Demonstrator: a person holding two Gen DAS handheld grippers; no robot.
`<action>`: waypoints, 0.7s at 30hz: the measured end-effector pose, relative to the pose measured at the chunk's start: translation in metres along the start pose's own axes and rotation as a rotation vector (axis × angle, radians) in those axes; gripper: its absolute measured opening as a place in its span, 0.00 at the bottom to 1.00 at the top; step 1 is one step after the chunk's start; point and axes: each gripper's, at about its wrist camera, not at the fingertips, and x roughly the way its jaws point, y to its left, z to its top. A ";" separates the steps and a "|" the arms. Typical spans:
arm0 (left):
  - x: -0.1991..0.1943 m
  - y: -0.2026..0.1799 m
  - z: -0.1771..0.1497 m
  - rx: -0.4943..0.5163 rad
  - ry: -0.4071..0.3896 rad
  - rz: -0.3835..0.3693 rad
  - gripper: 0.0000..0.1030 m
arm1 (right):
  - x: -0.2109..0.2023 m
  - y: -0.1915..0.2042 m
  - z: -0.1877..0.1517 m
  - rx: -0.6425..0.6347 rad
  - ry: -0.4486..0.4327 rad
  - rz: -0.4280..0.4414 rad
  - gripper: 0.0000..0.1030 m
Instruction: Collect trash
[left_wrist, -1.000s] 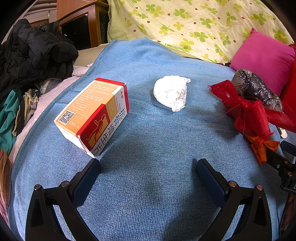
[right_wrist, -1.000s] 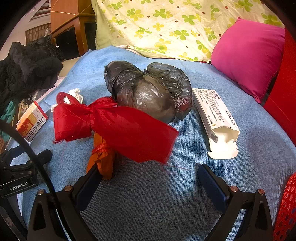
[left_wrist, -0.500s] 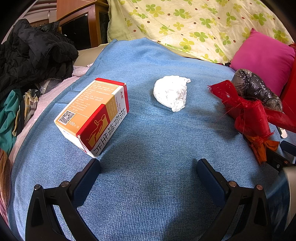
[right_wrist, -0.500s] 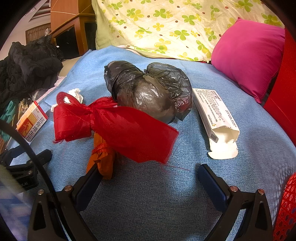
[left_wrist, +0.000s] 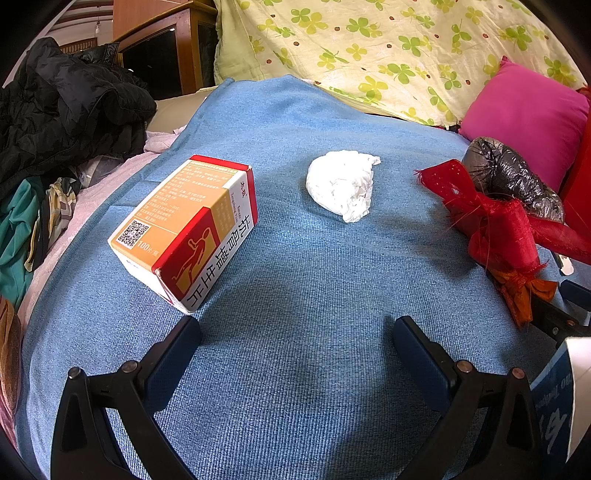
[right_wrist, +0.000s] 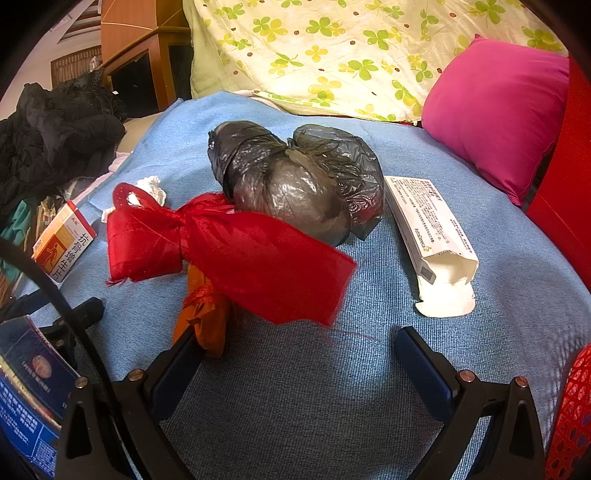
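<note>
Five trash items lie on your blue blanket (left_wrist: 295, 280): orange medicine box (left_wrist: 184, 229), white tissue wad (left_wrist: 341, 184), red mesh bow (right_wrist: 221, 251), black plastic bag (right_wrist: 295, 184), torn white carton (right_wrist: 432, 236). Your left gripper (left_wrist: 295, 332) and right gripper (right_wrist: 299, 343) both gape wide, holding nothing.

Orange medicine box (left_wrist: 184, 229), crumpled tissue (left_wrist: 341, 186), black bag (right_wrist: 295, 184) lie apart on blanket (left_wrist: 295, 295).

A home bedroom. A bed (left_wrist: 295, 369) under a blue blanket (left_wrist: 314, 122) carries a floral quilt (left_wrist: 388, 48) and pink pillow (left_wrist: 524, 118). Clothes (left_wrist: 62, 118) heap beside a wooden cabinet (left_wrist: 166, 48).
</note>
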 end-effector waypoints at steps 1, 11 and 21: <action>0.000 0.000 0.000 0.000 0.000 0.000 1.00 | 0.000 0.000 0.000 0.000 0.000 0.000 1.00; -0.002 -0.005 0.001 -0.061 0.017 0.049 1.00 | 0.000 -0.001 0.001 0.004 0.003 0.007 1.00; -0.016 0.008 0.006 -0.098 0.150 0.043 1.00 | 0.001 -0.003 0.004 -0.052 0.068 0.033 1.00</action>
